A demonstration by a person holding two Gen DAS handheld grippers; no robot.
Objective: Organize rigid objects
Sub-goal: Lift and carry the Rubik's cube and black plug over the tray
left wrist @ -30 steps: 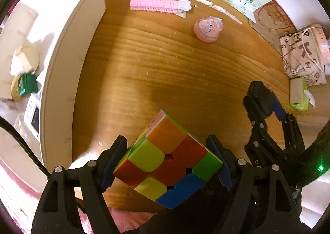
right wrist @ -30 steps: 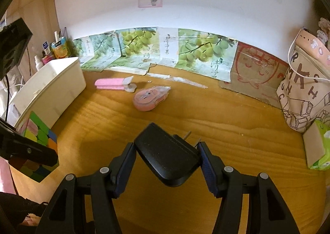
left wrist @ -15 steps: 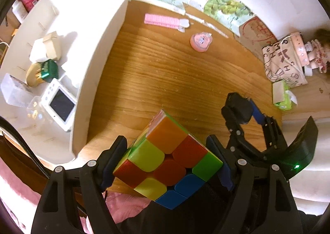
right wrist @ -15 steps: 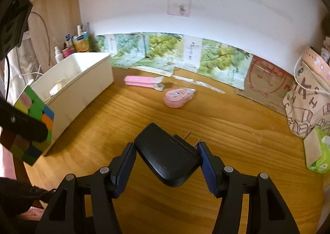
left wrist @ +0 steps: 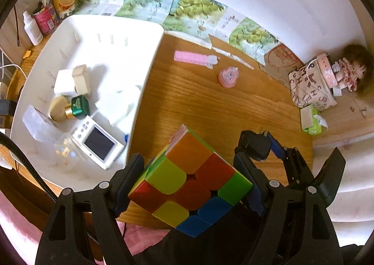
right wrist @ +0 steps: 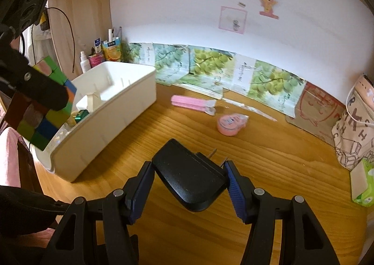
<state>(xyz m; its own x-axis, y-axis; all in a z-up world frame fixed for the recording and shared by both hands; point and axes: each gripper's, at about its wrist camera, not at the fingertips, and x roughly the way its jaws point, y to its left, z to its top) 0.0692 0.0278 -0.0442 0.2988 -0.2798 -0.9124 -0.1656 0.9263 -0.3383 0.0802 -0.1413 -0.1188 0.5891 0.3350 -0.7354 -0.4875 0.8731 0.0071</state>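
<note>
My left gripper is shut on a multicoloured puzzle cube and holds it high above the wooden desk, just right of the white storage bin. The cube also shows at the left of the right wrist view. My right gripper is shut on a black plug adapter, prongs pointing forward, held above the desk. It shows in the left wrist view too. A pink comb and a pink round case lie on the desk near the back.
The bin holds a small white screen device, a green-and-gold bottle, small boxes and a clear case. Bottles and cartons stand behind the bin. A printed bag and green tissue pack stand at the right.
Both grippers have risen and drawn back from the desk. The left one, with the cube, now looks down into the bin. Both grips are unchanged.
</note>
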